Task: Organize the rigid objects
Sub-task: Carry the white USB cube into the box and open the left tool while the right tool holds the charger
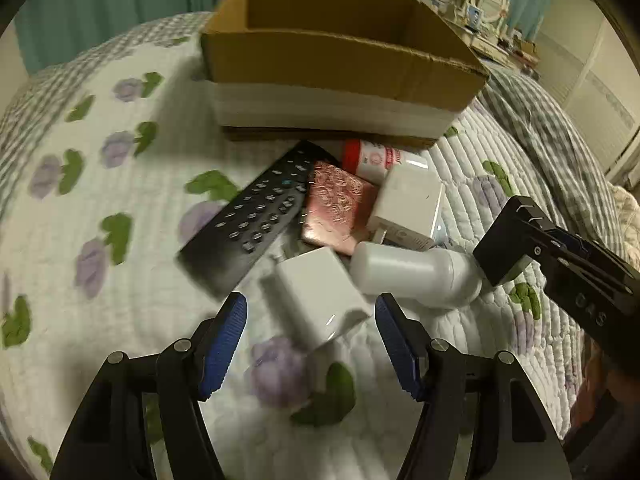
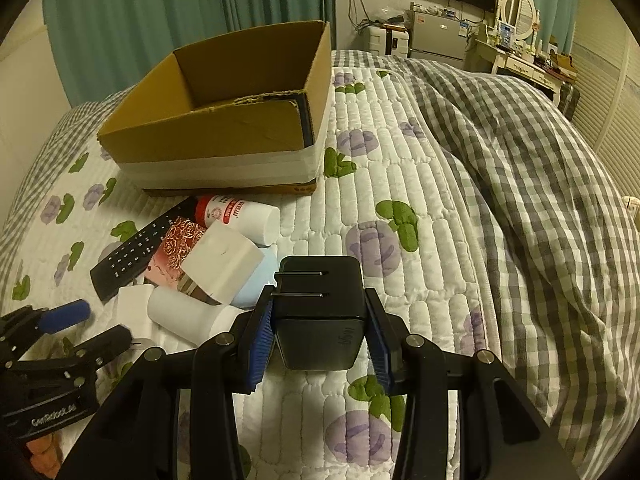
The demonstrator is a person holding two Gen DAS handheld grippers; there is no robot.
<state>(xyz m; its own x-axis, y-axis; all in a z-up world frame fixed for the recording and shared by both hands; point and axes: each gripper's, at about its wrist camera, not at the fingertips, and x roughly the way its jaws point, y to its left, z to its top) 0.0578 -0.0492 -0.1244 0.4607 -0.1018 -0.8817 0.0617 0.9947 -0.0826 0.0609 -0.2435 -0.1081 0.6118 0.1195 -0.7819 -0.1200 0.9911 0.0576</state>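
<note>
An open cardboard box stands on the quilted bed. In front of it lies a pile: a black remote, a pink patterned case, a red-capped white bottle, a white block, a plain white bottle and a white charger. My left gripper is open just before the white charger. My right gripper is shut on a black charger, held above the quilt right of the pile.
A grey checked duvet is heaped on the right of the bed. Green curtains hang behind the box. A dresser with a mirror and a fridge stand at the far wall.
</note>
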